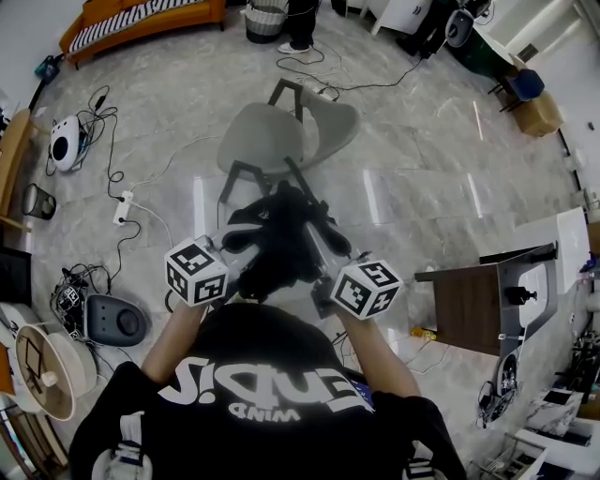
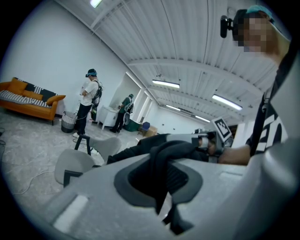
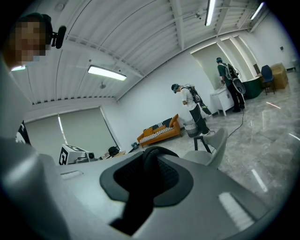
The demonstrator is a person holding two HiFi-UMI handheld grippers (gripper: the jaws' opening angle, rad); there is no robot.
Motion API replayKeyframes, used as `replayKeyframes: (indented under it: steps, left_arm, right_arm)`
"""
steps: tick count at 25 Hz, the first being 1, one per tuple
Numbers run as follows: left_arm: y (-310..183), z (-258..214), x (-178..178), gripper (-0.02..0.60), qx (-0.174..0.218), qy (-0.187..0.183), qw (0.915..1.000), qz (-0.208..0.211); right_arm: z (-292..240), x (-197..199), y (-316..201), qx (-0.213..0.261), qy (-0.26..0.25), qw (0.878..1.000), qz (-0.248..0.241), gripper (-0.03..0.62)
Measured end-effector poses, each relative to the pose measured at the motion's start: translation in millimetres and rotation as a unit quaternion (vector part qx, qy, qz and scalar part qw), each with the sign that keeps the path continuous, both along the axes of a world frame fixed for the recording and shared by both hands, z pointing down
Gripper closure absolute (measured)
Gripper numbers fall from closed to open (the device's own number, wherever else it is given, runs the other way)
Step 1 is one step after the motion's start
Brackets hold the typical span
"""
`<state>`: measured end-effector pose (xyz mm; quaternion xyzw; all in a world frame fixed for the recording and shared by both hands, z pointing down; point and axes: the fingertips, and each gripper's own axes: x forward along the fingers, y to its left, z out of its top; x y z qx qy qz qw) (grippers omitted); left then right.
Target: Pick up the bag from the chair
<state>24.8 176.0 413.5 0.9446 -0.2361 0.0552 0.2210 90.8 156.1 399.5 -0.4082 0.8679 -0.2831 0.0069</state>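
A black bag (image 1: 279,246) hangs in the air between both grippers, lifted off the grey chair (image 1: 281,136), which stands bare beyond it. My left gripper (image 1: 236,240) is shut on a black strap (image 2: 161,161) of the bag. My right gripper (image 1: 323,246) is shut on another black strap (image 3: 149,171). In the left gripper view the bag's body (image 2: 154,143) stretches across to the right gripper's marker cube (image 2: 222,129). The chair (image 3: 208,147) also appears in the right gripper view, lower right of centre.
An orange sofa (image 1: 141,21) stands at the far end. Cables and a power strip (image 1: 122,207) lie on the marble floor at left, beside a dark device (image 1: 114,321). A brown desk (image 1: 478,302) stands at right. Two people (image 2: 89,101) stand by a bin in the distance.
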Motion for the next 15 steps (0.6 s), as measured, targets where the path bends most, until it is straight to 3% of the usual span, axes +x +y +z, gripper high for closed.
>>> replayKeyframes:
  steps: [15]
  left_arm:
    - [-6,0,-10,0.558,-0.006,0.003,1.0,-0.006]
  right_arm:
    - [-1,-10,-8,-0.003,-0.003,1.0,-0.004,0.543]
